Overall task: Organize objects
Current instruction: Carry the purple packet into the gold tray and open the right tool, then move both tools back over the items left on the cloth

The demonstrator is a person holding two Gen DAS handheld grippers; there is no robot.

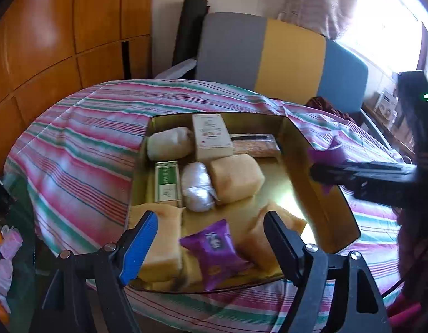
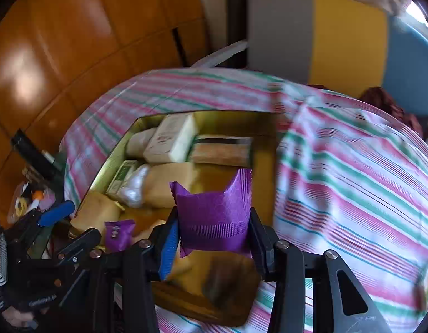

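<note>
A gold tray lies on a striped cloth. It holds tan blocks, a white box, a green box, a silver packet and a purple packet. My left gripper hovers open over the tray's near end, just above that purple packet and not touching it. My right gripper is shut on a second purple packet, held over the tray. From the left wrist view it comes in from the right with the packet above the tray's right wall.
The striped cloth covers a round table. A chair with a grey, yellow and blue back stands behind it. A wooden cabinet fills the left. Small clutter sits left of the table.
</note>
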